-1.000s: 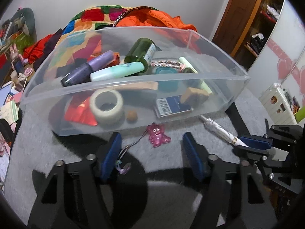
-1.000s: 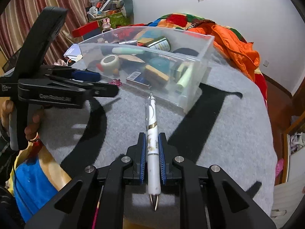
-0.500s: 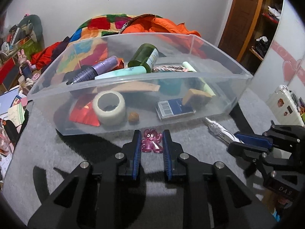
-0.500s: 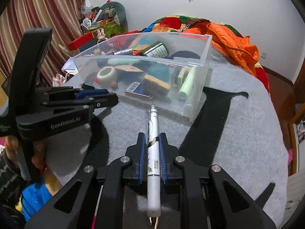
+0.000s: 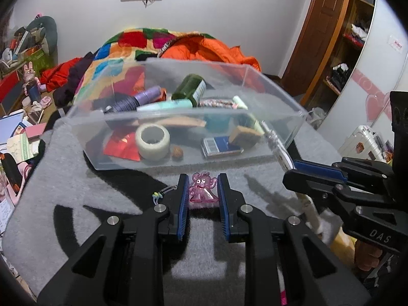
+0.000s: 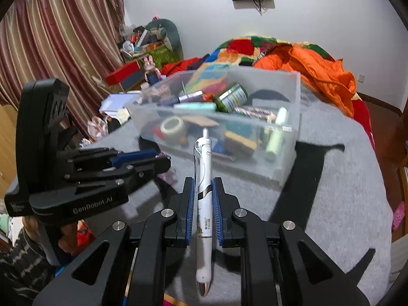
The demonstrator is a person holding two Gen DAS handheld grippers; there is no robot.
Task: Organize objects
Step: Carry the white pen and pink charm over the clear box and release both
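A clear plastic bin (image 5: 270, 153) (image 6: 285, 168) sits on the grey table, filled with a tape roll (image 5: 152, 141), a green bottle (image 5: 190, 90), tubes and other small items. My left gripper (image 5: 202, 191) is shut on a pink bear keychain (image 5: 202, 191), lifted just in front of the bin. My right gripper (image 6: 202, 196) is shut on a white pen (image 6: 204, 204), raised and pointing toward the bin. The right gripper (image 5: 306, 170) shows at the right of the left wrist view; the left gripper (image 6: 160, 159) shows at the left of the right wrist view.
The grey felt table (image 5: 63, 178) (image 6: 344, 204) has black letter shapes on it. A bed with a colourful quilt and orange jacket (image 5: 204, 48) lies behind the bin. Books and clutter (image 5: 17, 137) lie left; a wooden door (image 5: 318, 33) is right.
My left gripper closed on the pink keychain and lifted it. My right gripper raised the pen off the table. Both moved back from the bin a little.
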